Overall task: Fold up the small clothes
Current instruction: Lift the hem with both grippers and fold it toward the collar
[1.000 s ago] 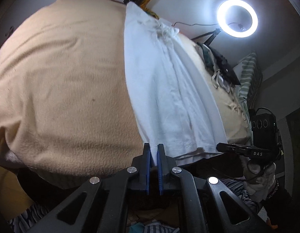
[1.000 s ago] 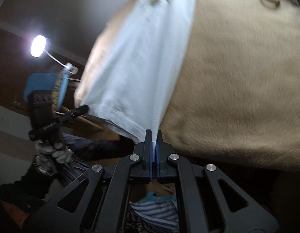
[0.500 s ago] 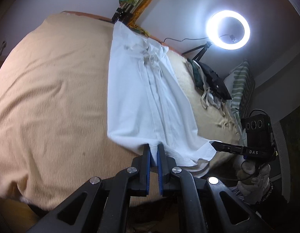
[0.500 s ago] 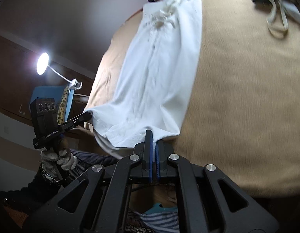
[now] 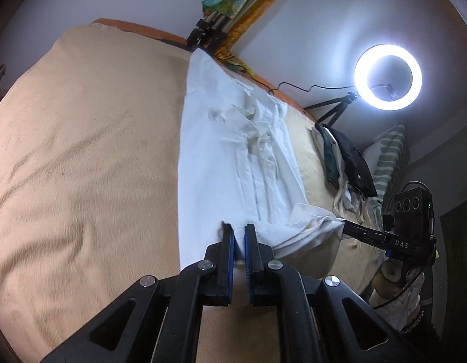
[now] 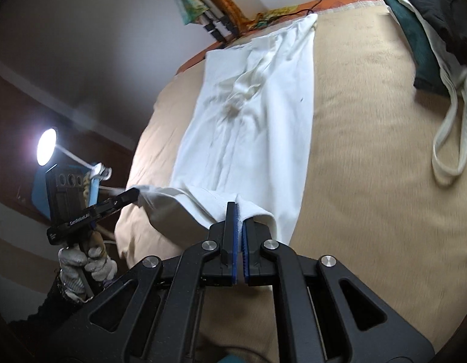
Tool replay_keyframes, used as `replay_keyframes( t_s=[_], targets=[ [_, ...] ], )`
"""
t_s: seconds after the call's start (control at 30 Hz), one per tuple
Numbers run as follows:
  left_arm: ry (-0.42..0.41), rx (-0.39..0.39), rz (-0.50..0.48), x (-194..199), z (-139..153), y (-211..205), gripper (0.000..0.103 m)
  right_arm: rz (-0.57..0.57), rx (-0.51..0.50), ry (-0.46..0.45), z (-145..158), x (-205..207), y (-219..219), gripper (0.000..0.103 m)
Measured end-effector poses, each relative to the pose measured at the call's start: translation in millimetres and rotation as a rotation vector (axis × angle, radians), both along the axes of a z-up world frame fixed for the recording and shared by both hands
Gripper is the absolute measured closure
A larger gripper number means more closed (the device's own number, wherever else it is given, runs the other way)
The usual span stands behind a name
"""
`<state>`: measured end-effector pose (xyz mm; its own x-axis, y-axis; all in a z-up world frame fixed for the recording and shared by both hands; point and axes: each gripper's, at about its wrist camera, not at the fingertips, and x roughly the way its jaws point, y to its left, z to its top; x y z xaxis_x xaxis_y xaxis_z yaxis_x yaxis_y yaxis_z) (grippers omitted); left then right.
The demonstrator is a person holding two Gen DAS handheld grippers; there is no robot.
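Note:
A long white garment [image 5: 230, 157] lies stretched lengthwise on a tan blanket [image 5: 82, 166], its far end at the bed's head. My left gripper [image 5: 237, 230] is shut on the near hem's left corner, white cloth pinched between its blue pads. My right gripper [image 6: 239, 211] is shut on the other near corner of the white garment [image 6: 251, 127]. The hem between them is lifted off the blanket [image 6: 369, 166] and curls over. Each gripper shows in the other's view: the right gripper [image 5: 344, 225] at the right, the left gripper [image 6: 135, 195] at the left, held by a gloved hand [image 6: 82, 266].
A pile of dark and green clothes [image 5: 348, 163] with white straps [image 6: 451, 139] lies on the bed's right side by a striped pillow [image 5: 387, 157]. A ring light [image 5: 387, 77] on a tripod stands behind. A lamp [image 6: 47, 146] shines at the left.
Both grippers have carried the garment's near hem up and forward over the bed, toward its far end. The hem now hangs above the blanket instead of at the bed's edge.

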<state>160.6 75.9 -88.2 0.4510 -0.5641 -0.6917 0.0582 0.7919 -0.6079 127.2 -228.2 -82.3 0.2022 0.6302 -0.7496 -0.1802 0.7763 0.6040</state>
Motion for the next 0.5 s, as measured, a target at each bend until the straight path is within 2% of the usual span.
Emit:
replay_keyframes(
  t_s=[0.23, 0.27, 0.33, 0.37, 0.4, 0.43, 0.5],
  targets=[
    [0.011, 0.014, 0.003, 12.5, -8.3, -1.3, 0.099, 0.008, -0.029, 0.018, -21.1, 23.3, 8.7, 0.099],
    [0.006, 0.028, 0.019, 13.5, -7.5, -0.4, 0.095, 0.002, -0.038, 0.020, -22.0, 25.0, 7.8, 0.099],
    [-0.014, 0.034, 0.052, 13.5, -3.6, 4.6, 0.075, -0.015, -0.051, 0.012, -21.3, 26.6, 4.2, 0.099],
    [-0.028, 0.034, 0.073, 13.2, -0.7, 8.6, 0.068, -0.023, -0.064, 0.010, -20.1, 27.2, 1.6, 0.098],
    [-0.045, 0.039, 0.086, 11.3, 3.1, 11.5, 0.068, -0.026, -0.083, 0.001, -17.3, 27.5, -1.2, 0.091],
    [-0.060, 0.040, 0.088, 9.5, 6.9, 13.4, 0.068, -0.032, -0.091, -0.020, -13.0, 26.5, -4.5, 0.079],
    [-0.083, 0.037, 0.078, 5.5, 11.7, 13.5, 0.069, -0.032, -0.076, -0.061, -4.1, 22.5, -10.0, 0.076]
  ],
)
